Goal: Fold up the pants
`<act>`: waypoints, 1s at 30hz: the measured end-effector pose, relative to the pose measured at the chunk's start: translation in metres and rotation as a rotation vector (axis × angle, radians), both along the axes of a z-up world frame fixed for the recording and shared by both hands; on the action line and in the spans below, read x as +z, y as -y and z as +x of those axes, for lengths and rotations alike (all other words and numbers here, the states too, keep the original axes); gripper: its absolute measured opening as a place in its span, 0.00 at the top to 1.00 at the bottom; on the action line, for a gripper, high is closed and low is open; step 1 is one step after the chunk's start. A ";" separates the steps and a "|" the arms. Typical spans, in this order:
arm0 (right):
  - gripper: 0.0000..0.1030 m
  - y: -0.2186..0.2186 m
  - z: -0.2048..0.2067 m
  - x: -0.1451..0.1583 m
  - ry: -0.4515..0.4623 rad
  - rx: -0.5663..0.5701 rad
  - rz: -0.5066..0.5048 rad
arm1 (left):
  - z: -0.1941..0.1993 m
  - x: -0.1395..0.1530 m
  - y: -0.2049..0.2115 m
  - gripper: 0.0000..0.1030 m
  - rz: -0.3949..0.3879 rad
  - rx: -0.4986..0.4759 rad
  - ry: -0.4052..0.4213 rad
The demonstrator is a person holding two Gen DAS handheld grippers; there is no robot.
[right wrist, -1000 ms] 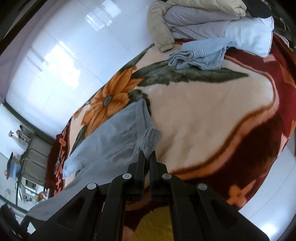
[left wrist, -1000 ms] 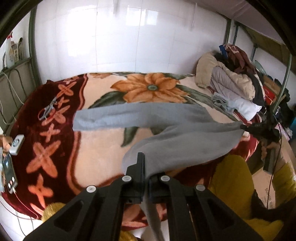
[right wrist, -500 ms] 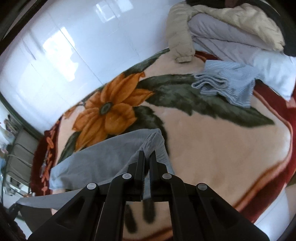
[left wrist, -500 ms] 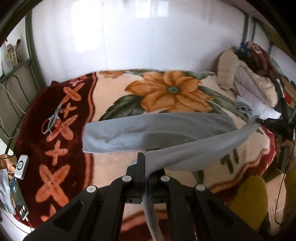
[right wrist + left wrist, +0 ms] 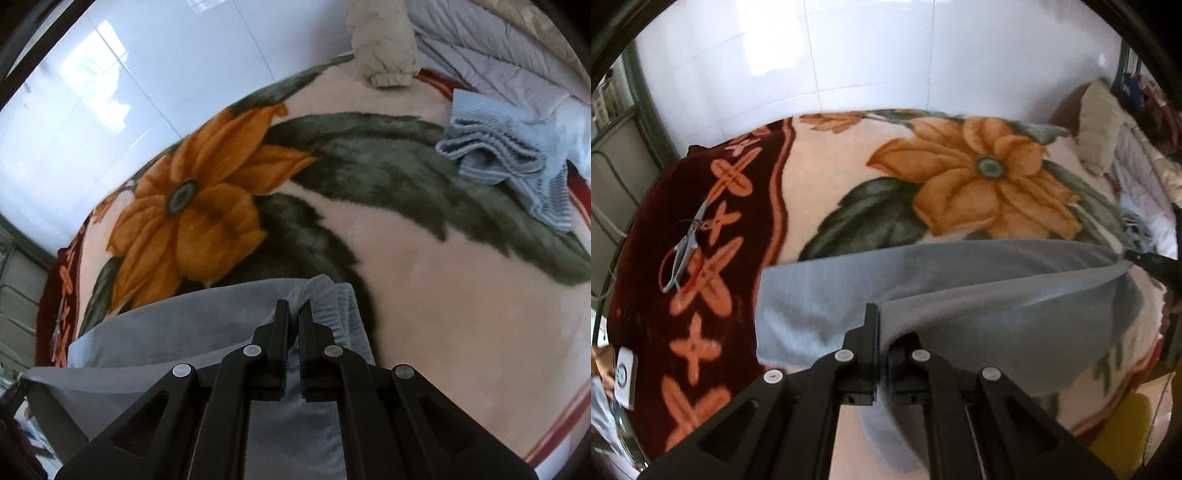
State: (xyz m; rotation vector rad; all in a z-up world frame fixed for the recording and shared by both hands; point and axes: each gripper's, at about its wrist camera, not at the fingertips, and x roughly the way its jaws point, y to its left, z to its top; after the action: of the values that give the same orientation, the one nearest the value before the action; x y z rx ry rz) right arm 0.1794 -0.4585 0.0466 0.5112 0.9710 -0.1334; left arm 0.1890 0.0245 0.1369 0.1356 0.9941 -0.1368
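Grey pants (image 5: 979,280) lie across a flowered blanket (image 5: 960,173) on a bed. One leg rests flat on the blanket. The other leg is lifted and stretched between both grippers. My left gripper (image 5: 882,325) is shut on the hem end of the lifted leg. My right gripper (image 5: 293,314) is shut on the ribbed waistband (image 5: 332,302) of the pants (image 5: 177,314). The right gripper's tip also shows at the right edge of the left wrist view (image 5: 1145,258).
Scissors with a red loop (image 5: 683,251) lie on the blanket's dark red border. A white device (image 5: 626,373) sits at the left edge. A folded blue striped cloth (image 5: 517,155), a beige jacket (image 5: 388,48) and piled bedding lie at the far right. A tiled wall stands behind.
Both grippers have carried the lifted pant leg forward over the bed, from off the near edge toward the leg lying flat. Both stay shut on the cloth.
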 end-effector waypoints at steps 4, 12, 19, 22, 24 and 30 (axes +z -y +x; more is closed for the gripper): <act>0.95 -0.003 0.013 -0.010 -0.019 -0.002 -0.015 | 0.038 -0.022 -0.001 0.97 -0.015 0.018 -0.059; 0.89 -0.010 0.032 -0.029 -0.021 0.019 -0.033 | 0.096 -0.086 -0.006 0.80 0.006 0.078 -0.189; 0.57 -0.021 0.017 0.002 0.070 0.046 -0.150 | 0.096 -0.114 -0.006 0.54 0.054 0.080 -0.185; 0.55 -0.027 0.009 0.019 0.108 0.071 -0.185 | 0.092 -0.108 -0.009 0.44 0.068 0.077 -0.161; 0.55 -0.037 0.012 0.023 0.111 0.150 -0.142 | 0.090 -0.102 -0.009 0.40 0.068 0.071 -0.147; 0.55 -0.077 0.044 0.010 0.043 0.375 -0.122 | 0.091 -0.091 0.000 0.37 0.033 0.025 -0.149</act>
State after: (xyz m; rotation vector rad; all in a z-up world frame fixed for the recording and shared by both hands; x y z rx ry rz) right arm 0.2236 -0.3818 0.0569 0.2131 0.9935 0.1538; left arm 0.2797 0.0241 0.0457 0.1444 1.1460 -0.1093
